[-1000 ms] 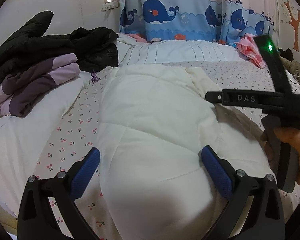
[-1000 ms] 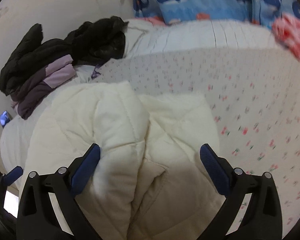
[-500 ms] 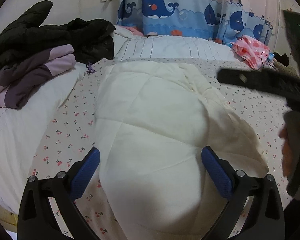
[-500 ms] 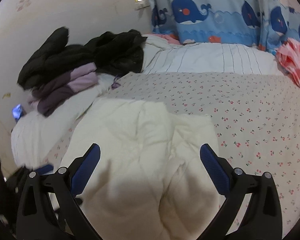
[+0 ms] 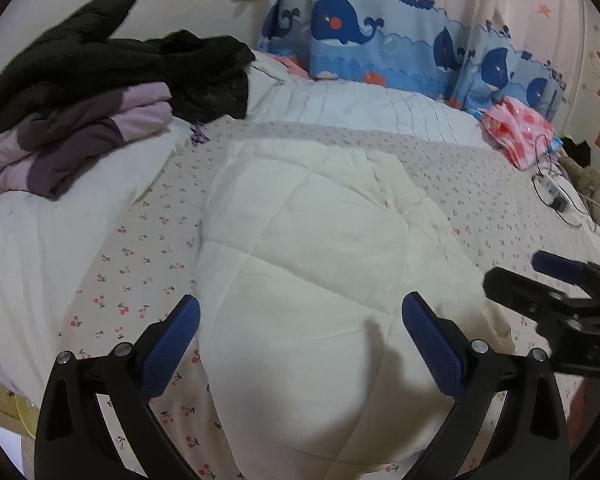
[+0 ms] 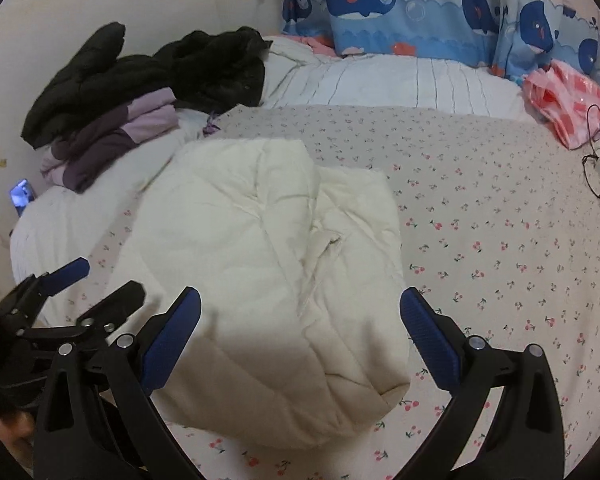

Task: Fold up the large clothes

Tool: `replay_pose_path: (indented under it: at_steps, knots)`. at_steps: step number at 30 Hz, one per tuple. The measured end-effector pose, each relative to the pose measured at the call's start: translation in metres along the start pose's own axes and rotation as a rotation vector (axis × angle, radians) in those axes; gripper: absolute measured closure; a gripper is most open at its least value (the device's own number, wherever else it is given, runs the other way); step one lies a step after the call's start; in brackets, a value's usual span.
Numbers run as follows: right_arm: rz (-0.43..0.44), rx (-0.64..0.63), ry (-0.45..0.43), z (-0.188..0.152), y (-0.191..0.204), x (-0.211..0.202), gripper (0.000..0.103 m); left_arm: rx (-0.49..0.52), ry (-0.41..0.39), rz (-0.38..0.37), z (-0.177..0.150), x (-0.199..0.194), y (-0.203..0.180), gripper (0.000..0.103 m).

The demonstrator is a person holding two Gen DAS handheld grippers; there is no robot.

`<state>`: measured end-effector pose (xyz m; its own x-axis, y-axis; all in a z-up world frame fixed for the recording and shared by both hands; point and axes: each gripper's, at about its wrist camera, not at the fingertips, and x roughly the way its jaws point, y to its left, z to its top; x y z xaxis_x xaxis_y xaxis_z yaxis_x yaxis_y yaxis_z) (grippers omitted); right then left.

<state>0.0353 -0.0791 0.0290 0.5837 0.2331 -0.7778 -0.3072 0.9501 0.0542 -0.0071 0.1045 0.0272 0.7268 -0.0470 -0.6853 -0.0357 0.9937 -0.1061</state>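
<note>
A cream quilted padded coat [image 5: 316, 264] [image 6: 268, 264] lies folded into a thick bundle on the cherry-print bedsheet [image 5: 140, 256] [image 6: 500, 216]. My left gripper [image 5: 300, 344] hovers open above the bundle's near end, nothing between its blue pads. My right gripper [image 6: 300, 336] is open too, held over the near edge of the coat. In the left wrist view the right gripper [image 5: 556, 280] shows at the right edge, beside the coat. In the right wrist view the left gripper [image 6: 88, 288] shows at the lower left.
A black jacket [image 5: 132, 60] and folded purple clothes [image 5: 80, 136] are piled at the back left. A white duvet [image 5: 360, 108] crosses the back, with a whale curtain [image 5: 380, 40] behind. Pink cloth [image 5: 516, 132] and a cable with charger [image 5: 552, 196] lie at the right.
Both grippers have pulled back and risen from the coat. The right gripper dropped from upright at the left view's right side to low and level.
</note>
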Motion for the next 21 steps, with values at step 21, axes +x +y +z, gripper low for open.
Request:
replay_pose_path:
  at_steps: [21]
  knots:
    - [-0.017,-0.017,-0.107,-0.009,-0.002,-0.016,0.007,-0.051,-0.001,0.048,-0.006,-0.009,-0.009,0.007]
